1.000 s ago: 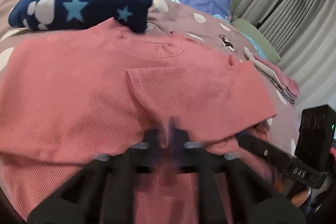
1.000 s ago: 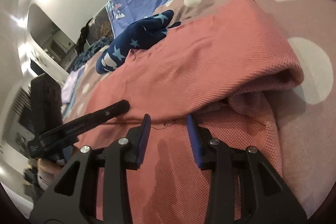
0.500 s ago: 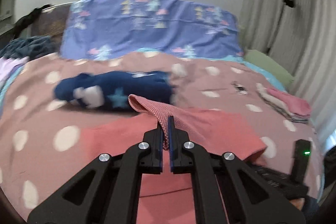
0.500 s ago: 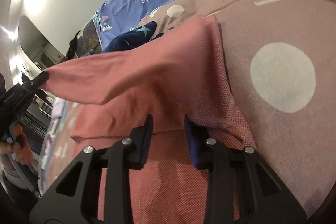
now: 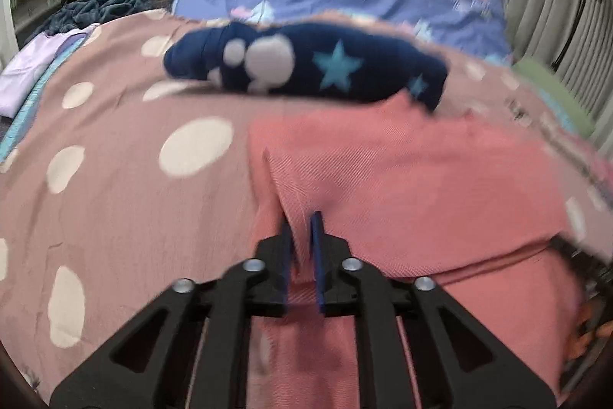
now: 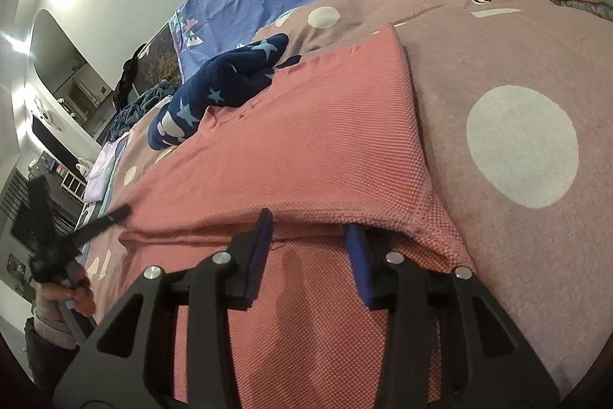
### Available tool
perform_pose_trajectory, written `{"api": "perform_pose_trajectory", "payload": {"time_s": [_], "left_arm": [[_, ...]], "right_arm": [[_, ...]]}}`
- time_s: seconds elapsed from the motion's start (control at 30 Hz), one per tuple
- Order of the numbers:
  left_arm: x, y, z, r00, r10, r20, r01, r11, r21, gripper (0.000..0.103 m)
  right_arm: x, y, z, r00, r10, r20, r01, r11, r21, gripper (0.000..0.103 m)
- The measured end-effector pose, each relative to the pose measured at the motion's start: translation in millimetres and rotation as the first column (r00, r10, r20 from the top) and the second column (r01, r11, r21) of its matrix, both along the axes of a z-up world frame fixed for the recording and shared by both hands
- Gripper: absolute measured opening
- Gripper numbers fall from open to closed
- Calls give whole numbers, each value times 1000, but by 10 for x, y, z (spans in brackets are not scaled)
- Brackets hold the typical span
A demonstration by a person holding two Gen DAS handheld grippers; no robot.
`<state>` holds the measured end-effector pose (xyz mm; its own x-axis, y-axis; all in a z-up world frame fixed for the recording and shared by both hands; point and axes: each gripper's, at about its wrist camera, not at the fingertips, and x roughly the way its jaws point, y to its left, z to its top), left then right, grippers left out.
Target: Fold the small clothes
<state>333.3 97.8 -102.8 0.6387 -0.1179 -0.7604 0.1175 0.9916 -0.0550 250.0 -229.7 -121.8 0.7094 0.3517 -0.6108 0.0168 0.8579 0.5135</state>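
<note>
Mid-fold on the pink garment (image 6: 306, 140) lying doubled on the spotted bedspread (image 6: 517, 83), left gripper (image 5: 302, 236) and right gripper (image 6: 306, 240) both opening off the cloth; next, probably regripping for another fold

Coarse waffle-knit pink garment (image 6: 306, 148), fleecy navy star-print cloth (image 5: 325, 68), smooth matt dotted bedspread (image 5: 126, 202).

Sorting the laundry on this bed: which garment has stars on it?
The dark navy garment, bunched up at the far edge of the salmon-pink top. It carries light blue stars and white shapes; the pink top is plain.
</note>
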Motion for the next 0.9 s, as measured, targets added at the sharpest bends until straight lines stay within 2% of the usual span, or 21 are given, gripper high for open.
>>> {"api": "perform_pose_trajectory", "payload": {"time_s": [0.1, 0.23, 0.3, 0.37, 0.47, 0.5, 0.53, 0.57, 0.6, 0.63, 0.73, 0.8, 0.9], "left_arm": [[-48, -53, -55, 1000, -13, 14, 12, 998, 55, 36], [-51, -114, 31, 998, -31, 46, 28, 998, 61, 37], [-12, -158, 59, 998, 4, 60, -9, 996, 92, 38], [-25, -205, 128, 993, 47, 111, -59, 992, 116, 38], [-150, -293, 228, 987, -31, 159, 37, 999, -30, 37], [-160, -343, 190, 987, -66, 147, 76, 995, -59, 37], [-132, -443, 52, 989, -116, 91, 122, 991, -55, 37], [-94, -528, -126, 990, -140, 23, 141, 990, -24, 37], [-84, -574, -240, 990, -144, 0, 144, 990, 3, 38], [-103, -595, -242, 989, -147, 13, 147, 989, 16, 38], [-115, -524, -215, 989, -148, 17, 148, 989, -25, 41], [-114, -497, -209, 988, -152, 18, 152, 987, -54, 43], [-127, -520, -227, 986, -163, 19, 164, 985, -57, 48]], "right_arm": [[2, 6, 3, 1000, 3, 1, -3, 1000, -3, 41], [-2, 29, 9, 1000, 10, 3, -10, 1000, -10, 45], [-6, 34, 10, 1000, 12, 4, -11, 1000, -13, 45], [-9, 35, 10, 1000, 12, 4, -11, 1000, -12, 45], [-10, 34, 10, 1000, 11, 4, -11, 1000, -13, 46], [-10, 32, 10, 1000, 12, 2, -12, 1000, -10, 45], [-13, 31, 11, 1000, 14, 0, -14, 1000, -9, 45], [-17, 32, 15, 1000, 16, -5, -16, 1000, -14, 45], [-24, 29, 23, 1000, 14, -17, -15, 999, -30, 41], [-45, 39, 44, 999, 7, -42, -10, 997, -71, 36], [-169, 73, 186, 996, 55, -71, -66, 984, -164, 37], [-253, -22, 358, 996, 80, -26, -83, 987, -141, 40], [-196, -241, 676, 998, 10, 56, 0, 985, -174, 55]]}}
